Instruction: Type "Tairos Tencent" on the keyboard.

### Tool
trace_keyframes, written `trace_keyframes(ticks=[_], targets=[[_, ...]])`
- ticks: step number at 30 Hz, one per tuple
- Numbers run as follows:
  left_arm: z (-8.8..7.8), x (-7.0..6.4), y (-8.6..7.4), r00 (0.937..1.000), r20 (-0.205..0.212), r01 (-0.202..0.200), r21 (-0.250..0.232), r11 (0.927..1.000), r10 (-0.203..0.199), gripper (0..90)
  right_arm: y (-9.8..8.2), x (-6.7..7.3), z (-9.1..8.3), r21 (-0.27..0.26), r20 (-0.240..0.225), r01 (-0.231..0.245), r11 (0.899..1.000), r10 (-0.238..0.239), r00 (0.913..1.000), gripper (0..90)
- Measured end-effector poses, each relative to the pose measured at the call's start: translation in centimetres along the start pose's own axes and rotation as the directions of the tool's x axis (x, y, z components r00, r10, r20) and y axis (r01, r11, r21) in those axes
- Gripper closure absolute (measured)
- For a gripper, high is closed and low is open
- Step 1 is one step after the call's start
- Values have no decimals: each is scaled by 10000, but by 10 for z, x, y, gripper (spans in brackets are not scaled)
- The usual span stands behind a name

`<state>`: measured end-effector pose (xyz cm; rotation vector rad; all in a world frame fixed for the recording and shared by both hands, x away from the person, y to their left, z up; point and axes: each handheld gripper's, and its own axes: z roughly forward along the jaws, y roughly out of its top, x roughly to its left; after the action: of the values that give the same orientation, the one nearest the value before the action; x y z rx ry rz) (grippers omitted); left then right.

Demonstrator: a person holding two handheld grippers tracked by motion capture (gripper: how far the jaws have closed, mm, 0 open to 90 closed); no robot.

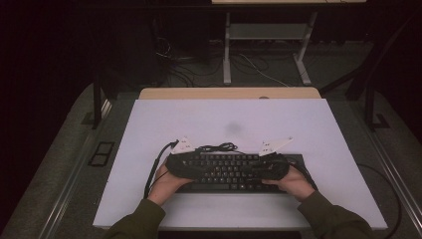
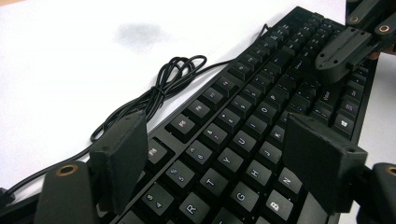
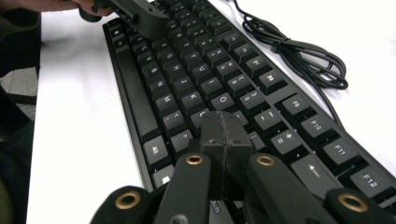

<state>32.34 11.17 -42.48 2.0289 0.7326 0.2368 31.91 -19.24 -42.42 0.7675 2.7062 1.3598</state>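
Note:
A black keyboard [image 1: 230,173] lies near the front of the white table [image 1: 229,117]; it also shows in the left gripper view [image 2: 243,116] and the right gripper view [image 3: 210,70]. Its cable [image 1: 219,147] is coiled just behind it. My left gripper [image 1: 195,166] hovers over the keyboard's left end, and its own view shows the gripper [image 2: 219,161] open, jaws wide apart above the letter keys. My right gripper [image 1: 260,169] is over the right end; in its own view the gripper [image 3: 224,133] is shut on nothing, just above the keys.
The coiled cable [image 2: 175,77] lies on the white top beside the keyboard's back edge [image 3: 299,56]. A faint grey smudge [image 1: 233,127] marks the table's middle. Bare white surface lies behind and to both sides. A desk frame [image 1: 266,47] and floor cables stand beyond.

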Motion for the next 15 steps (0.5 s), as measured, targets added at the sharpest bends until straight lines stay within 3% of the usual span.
trace_keyframes(ticks=[15], targets=[[0,0,-2,10000,-51,-25,104,9999,25,214,-9,0,0,765,-80,400,9963,-395,9992,894]])
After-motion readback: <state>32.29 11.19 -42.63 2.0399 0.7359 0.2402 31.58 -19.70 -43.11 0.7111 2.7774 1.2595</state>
